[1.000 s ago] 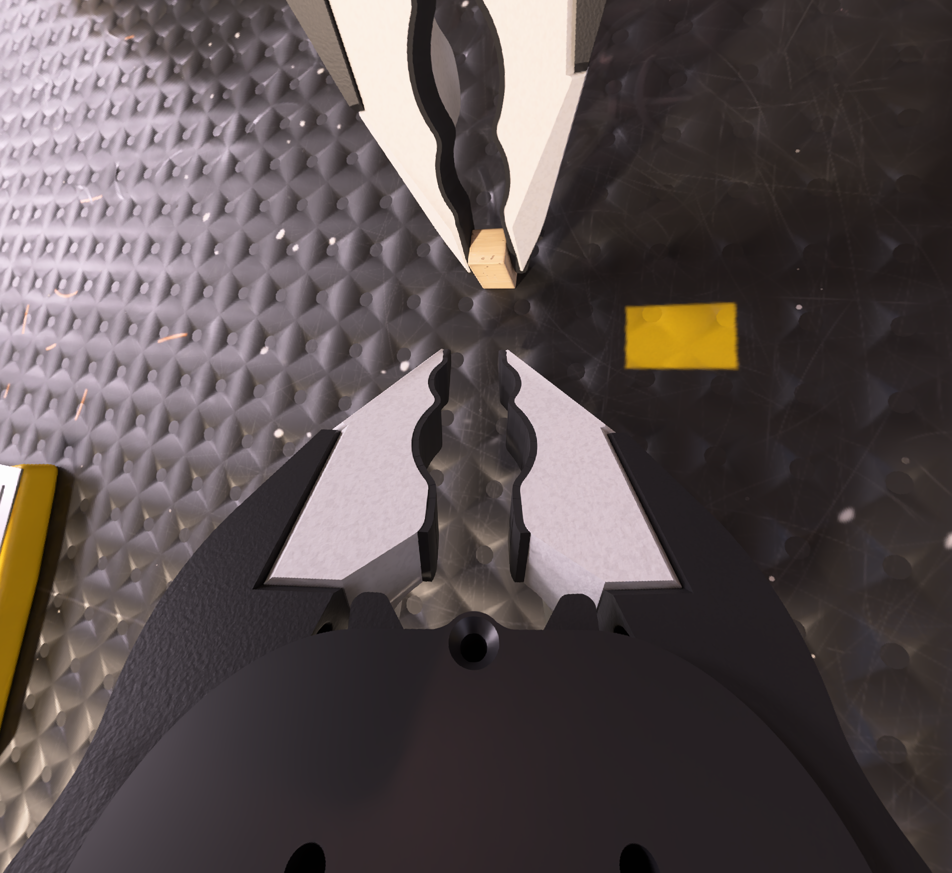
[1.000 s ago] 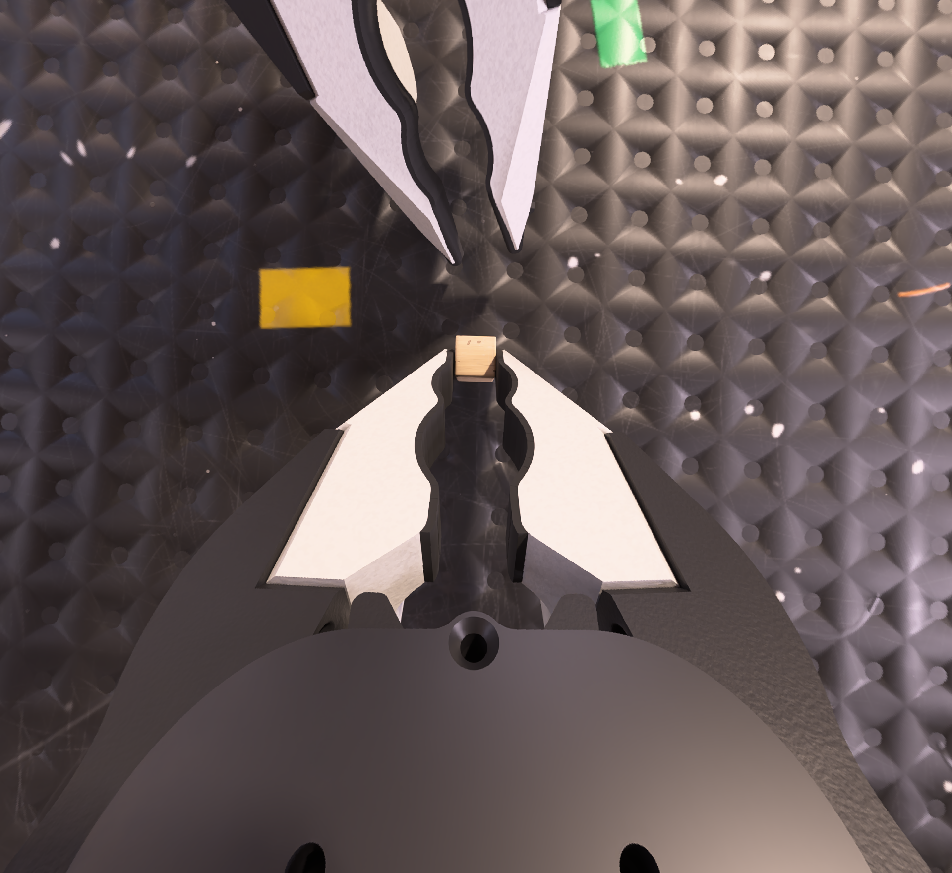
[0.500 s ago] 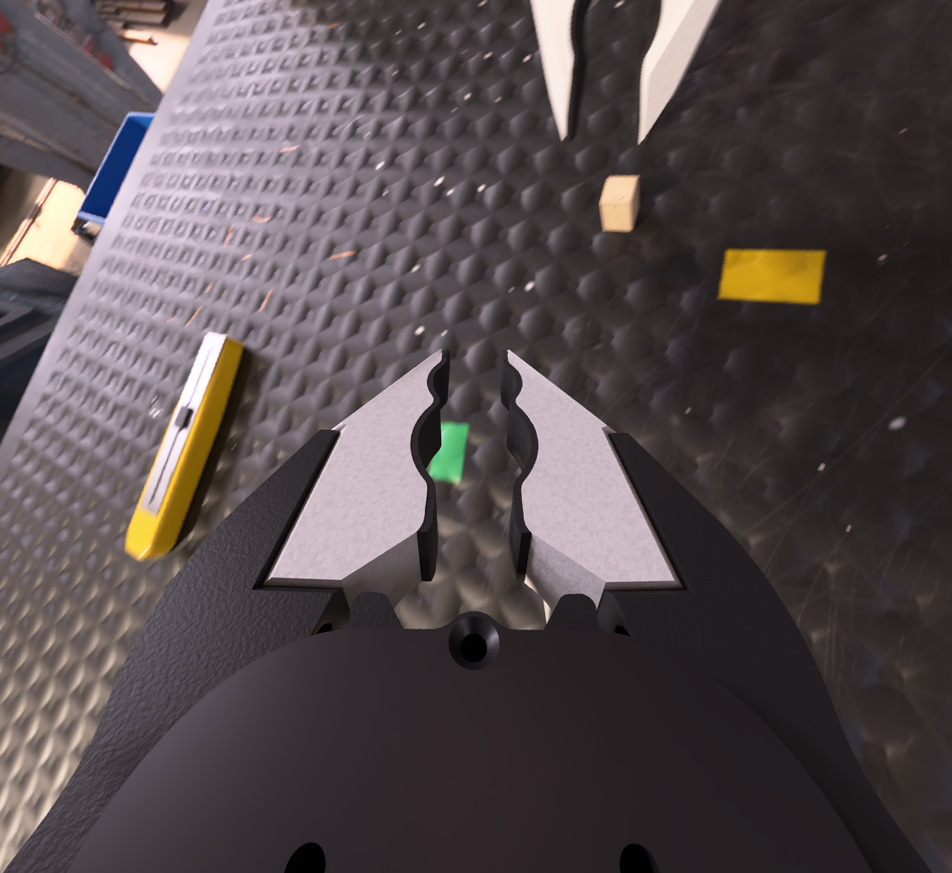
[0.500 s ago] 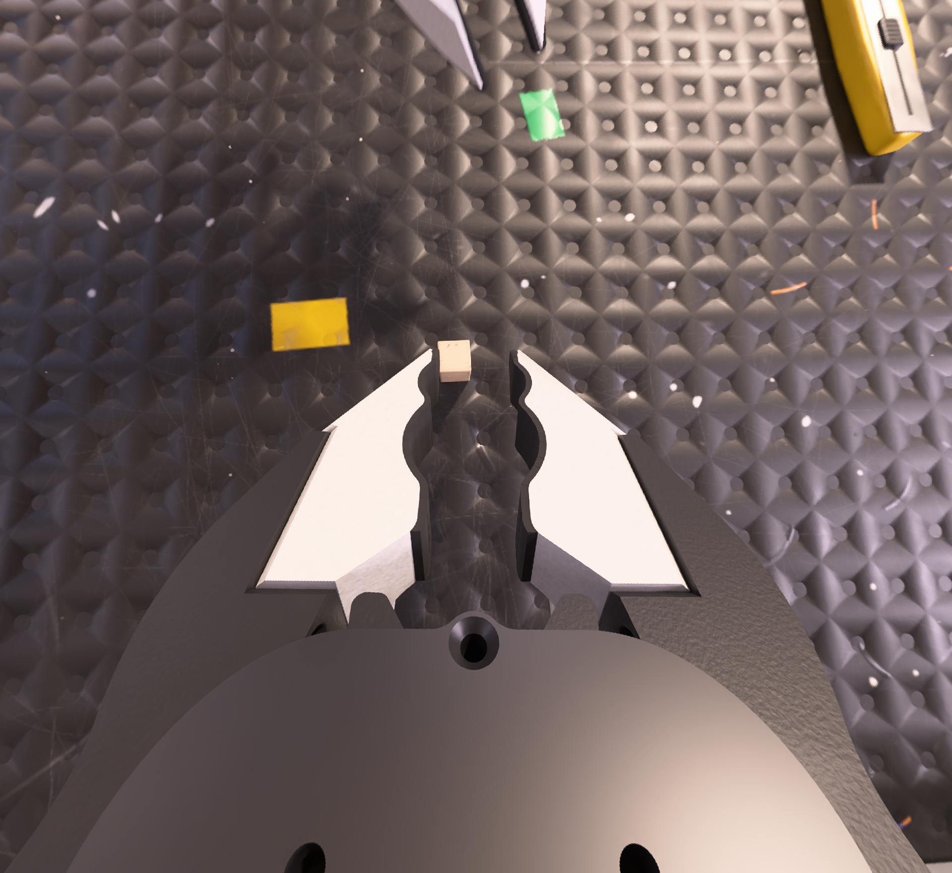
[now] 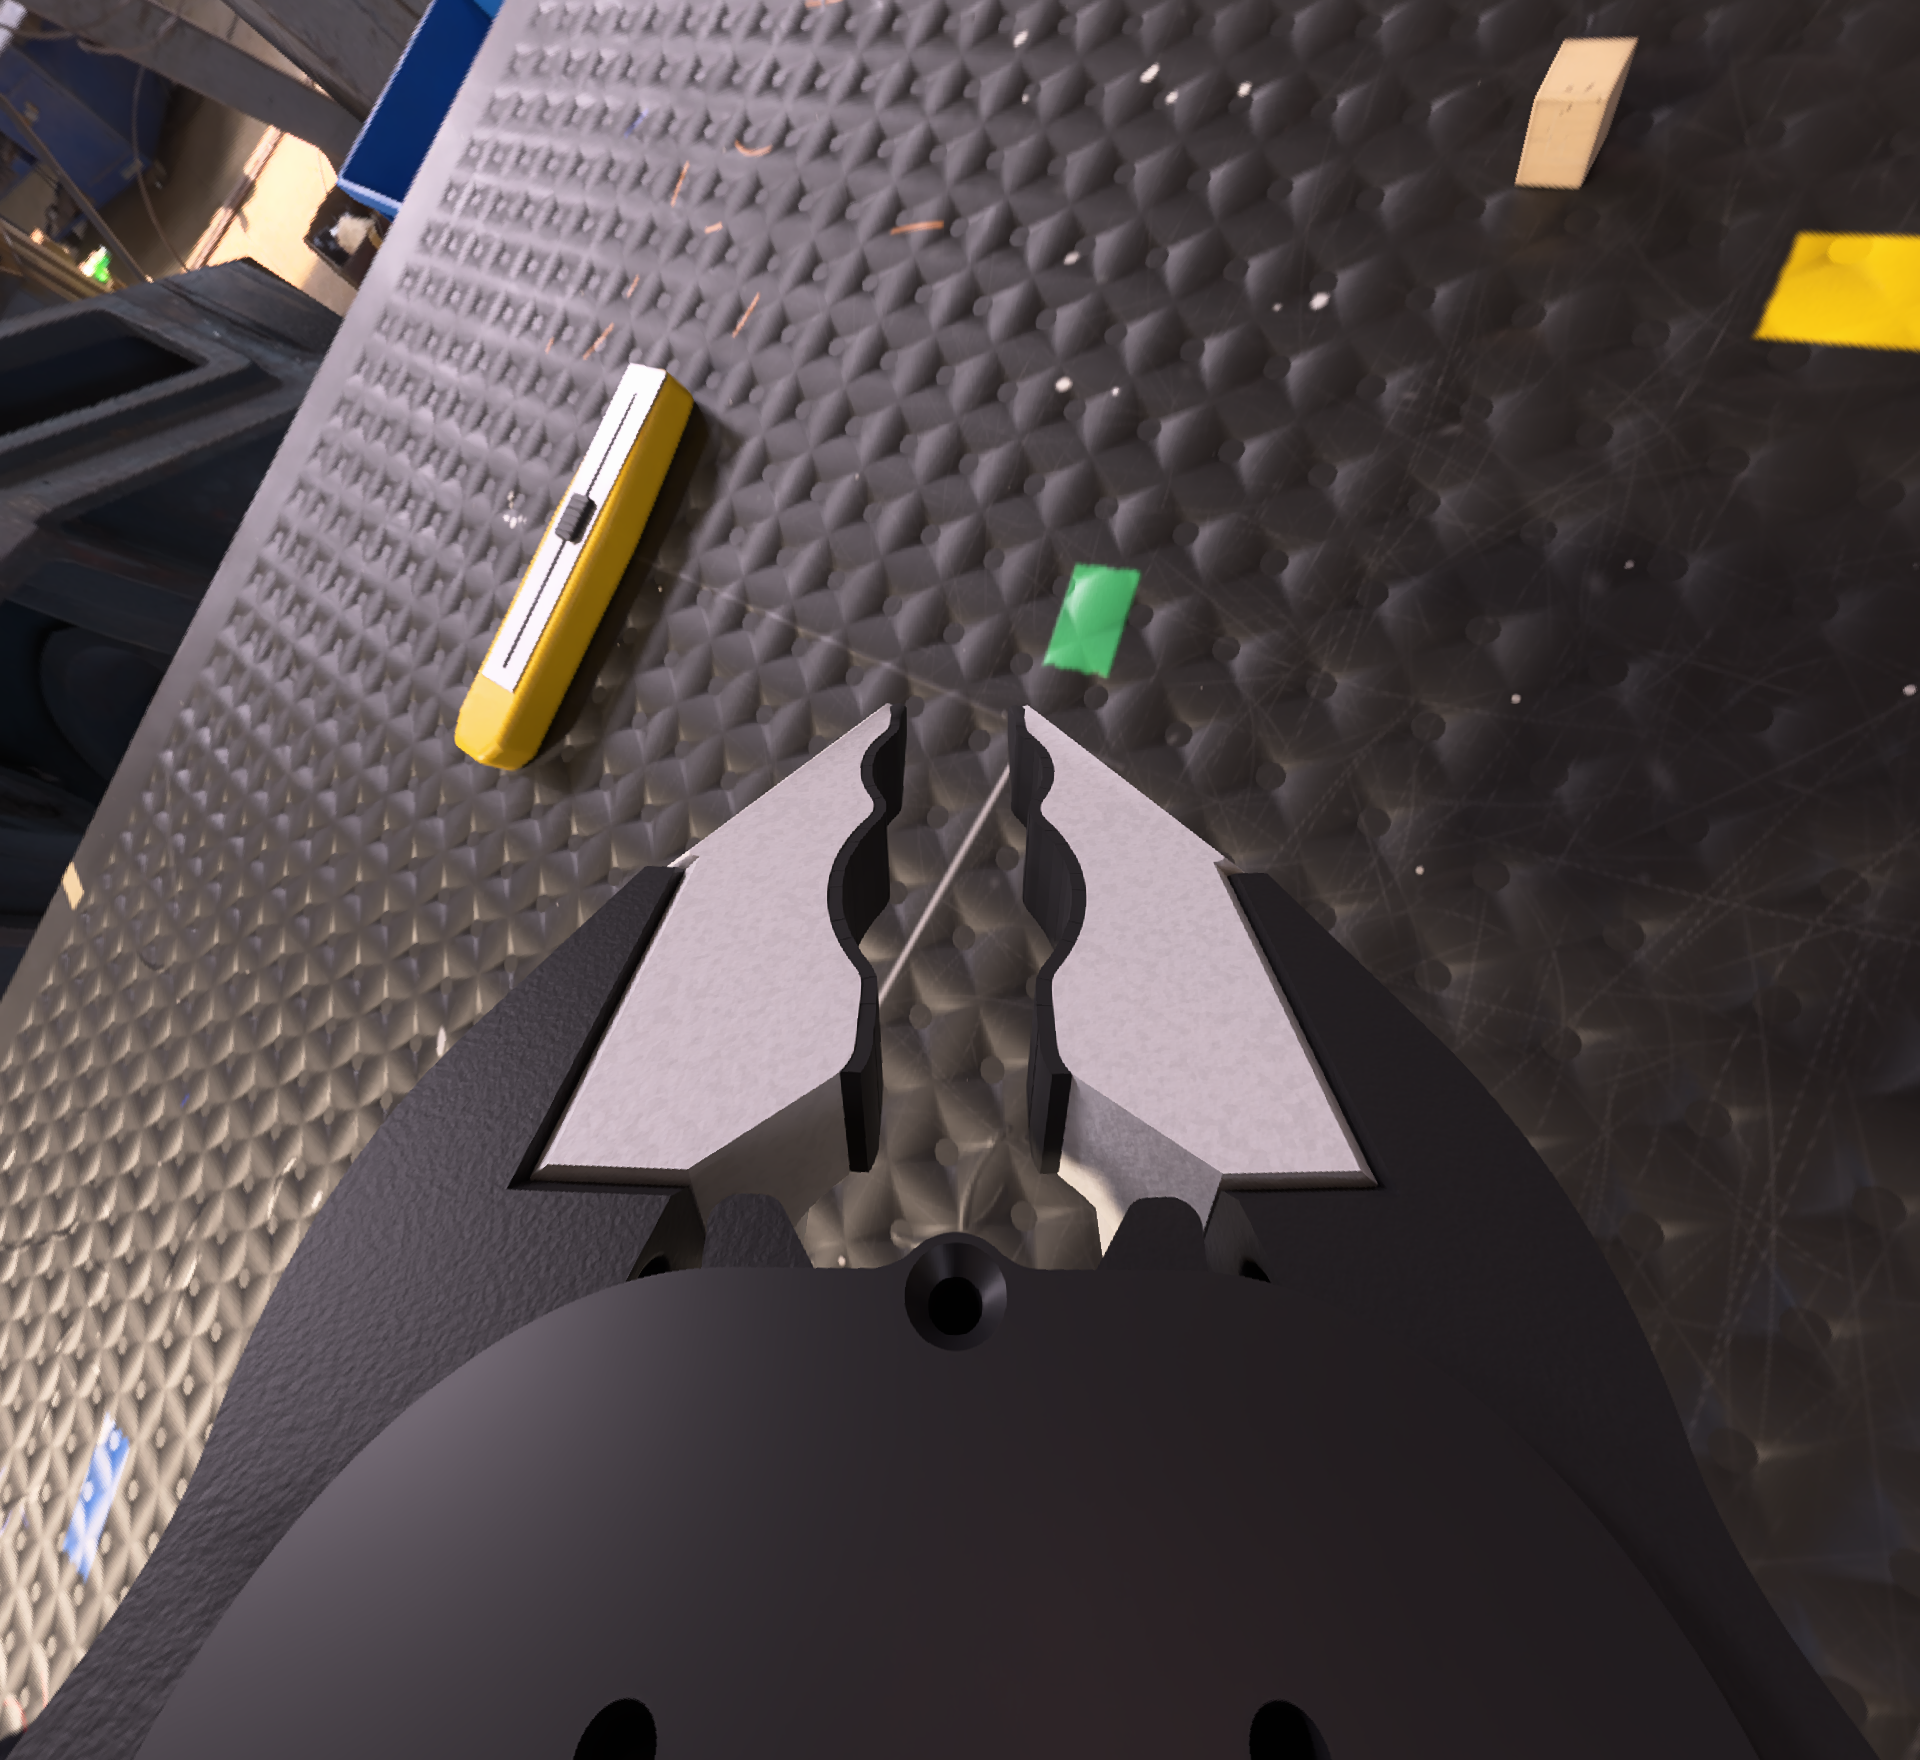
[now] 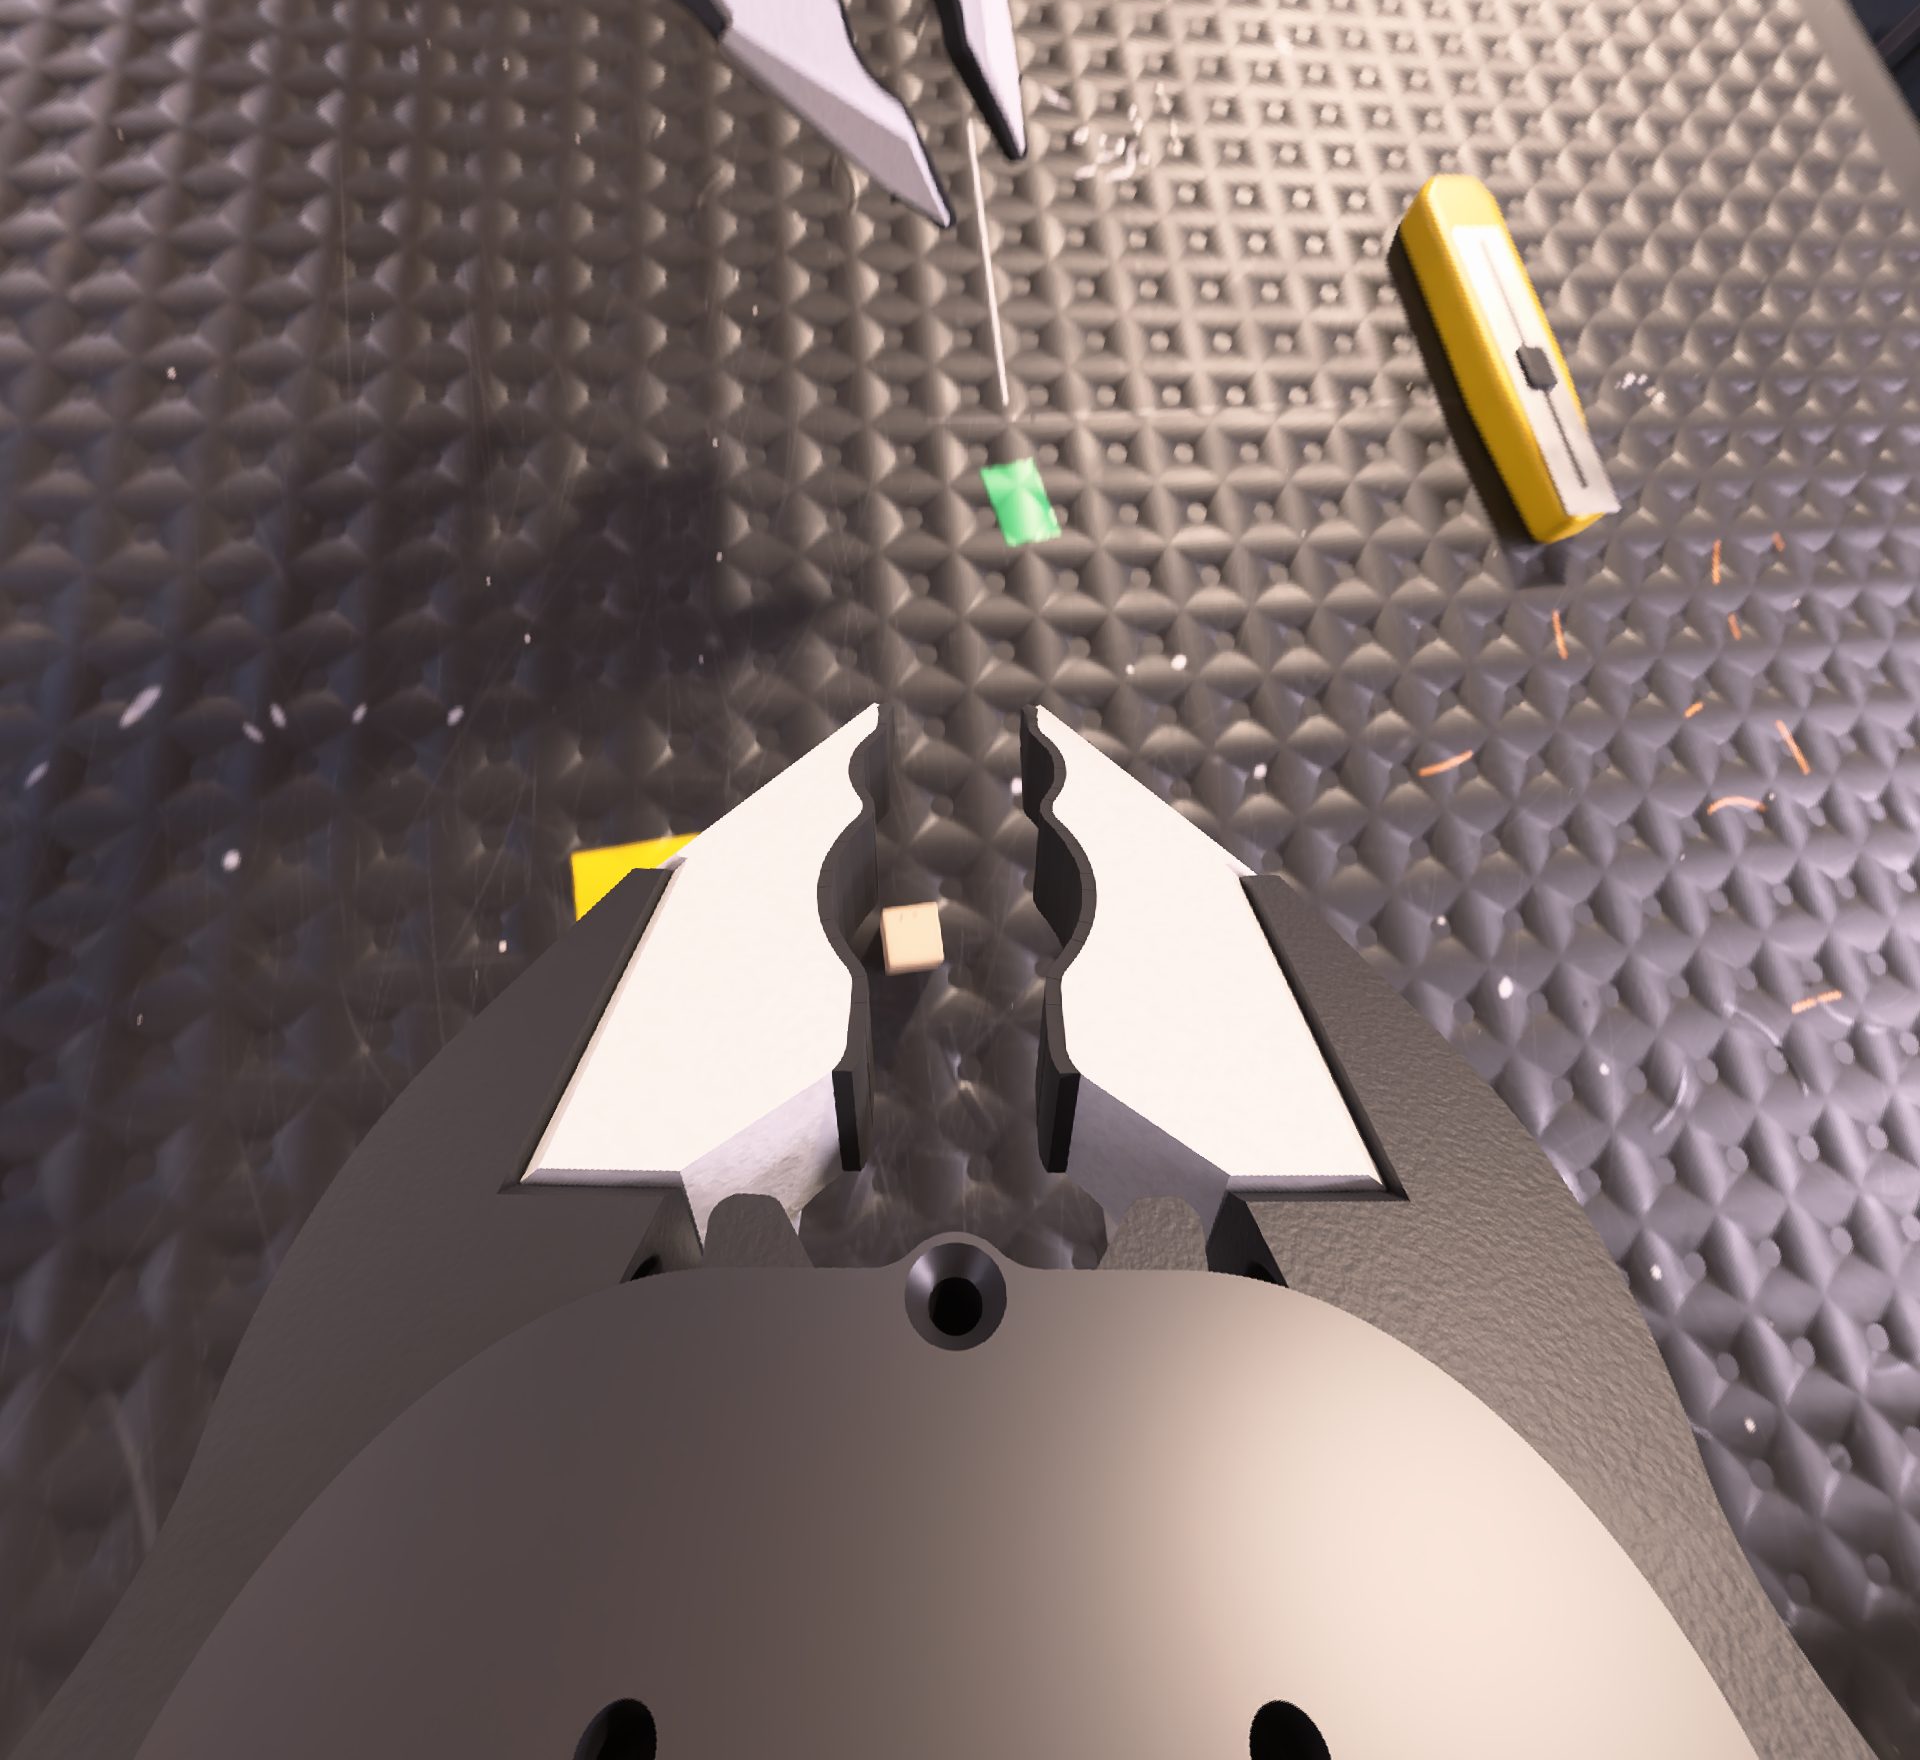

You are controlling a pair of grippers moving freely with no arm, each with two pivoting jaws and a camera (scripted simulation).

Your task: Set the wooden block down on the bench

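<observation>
The small wooden block [image 5: 1569,115] stands on the dark studded bench [image 5: 1039,183], alone at the upper right of the left wrist view. My left gripper [image 5: 958,723] is open and empty, well back from the block. My right gripper [image 6: 954,723] is open and empty. In the right wrist view the block [image 6: 912,936] shows down between my fingers, resting on the bench [image 6: 312,360], close beside the left pad; I cannot tell whether they touch. The left gripper [image 6: 977,183] shows at the top of that view, also open.
A yellow utility knife [image 5: 571,567] lies left of the left gripper and also shows in the right wrist view [image 6: 1501,360]. A green patch [image 5: 1091,619] and a yellow patch [image 5: 1844,292] mark the bench. A blue bin [image 5: 426,100] sits beyond the bench's left edge.
The right gripper was shut on the block; it has opened and drawn back, leaving the block on the bench. The left gripper has pulled away from the block, towards the knife.
</observation>
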